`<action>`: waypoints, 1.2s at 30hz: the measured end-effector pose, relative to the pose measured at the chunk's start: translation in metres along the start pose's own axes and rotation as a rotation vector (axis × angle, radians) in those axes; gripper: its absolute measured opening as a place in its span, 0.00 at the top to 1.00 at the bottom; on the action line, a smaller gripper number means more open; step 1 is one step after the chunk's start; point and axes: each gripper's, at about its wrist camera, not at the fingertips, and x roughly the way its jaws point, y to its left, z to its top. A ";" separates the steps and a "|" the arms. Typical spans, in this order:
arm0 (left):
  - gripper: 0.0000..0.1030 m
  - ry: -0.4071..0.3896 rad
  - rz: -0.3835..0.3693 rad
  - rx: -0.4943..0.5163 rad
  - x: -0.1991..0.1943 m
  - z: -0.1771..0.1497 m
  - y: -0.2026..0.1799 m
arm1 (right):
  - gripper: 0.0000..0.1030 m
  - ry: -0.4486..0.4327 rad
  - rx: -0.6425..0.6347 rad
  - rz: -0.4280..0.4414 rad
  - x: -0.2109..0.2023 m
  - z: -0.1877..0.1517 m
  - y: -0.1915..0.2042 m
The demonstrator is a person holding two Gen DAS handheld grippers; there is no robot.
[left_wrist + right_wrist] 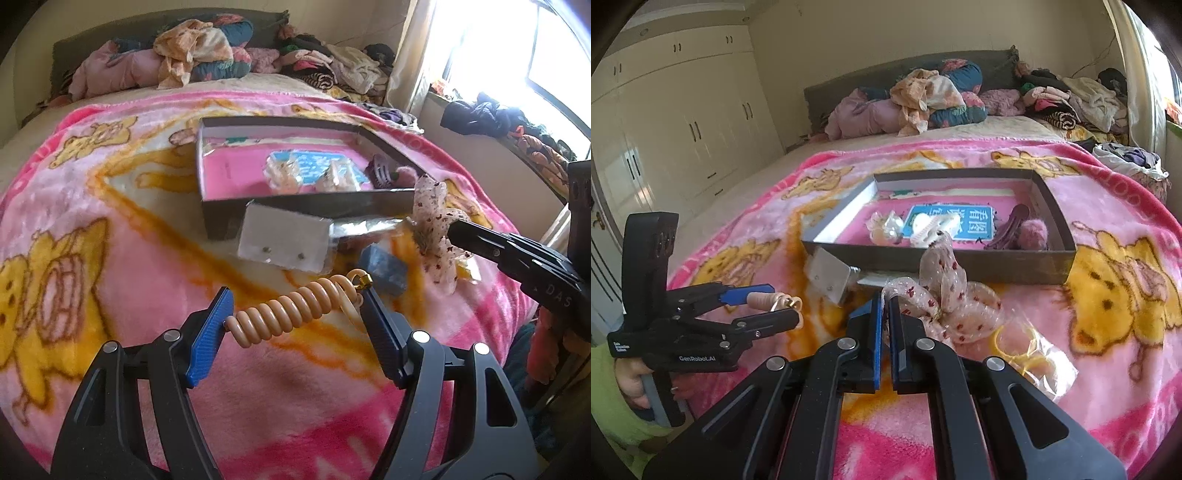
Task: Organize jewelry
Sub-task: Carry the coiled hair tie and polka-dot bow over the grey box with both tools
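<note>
Above the pink blanket, left jaws half-open clamping a coiled hair tie, right jaws closed pinching a spotted bow.

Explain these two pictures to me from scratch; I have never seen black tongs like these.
They are hand-held grippers, one in each of a person's hands, each carrying a camera looking along its fingers. One picture is from the left gripper, the other from the right gripper. The left one holds a beige spiral hair tie between its blue pads. The right one is shut on a sheer dotted ribbon bow. Both hover over a pink cartoon blanket on a bed. On it sits an open shallow box with hair accessories inside, and an earring card leans against it.
</note>
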 end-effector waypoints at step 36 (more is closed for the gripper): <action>0.40 -0.051 -0.102 0.095 0.055 0.071 -0.073 | 0.96 -0.099 0.156 -0.134 -0.044 0.019 -0.085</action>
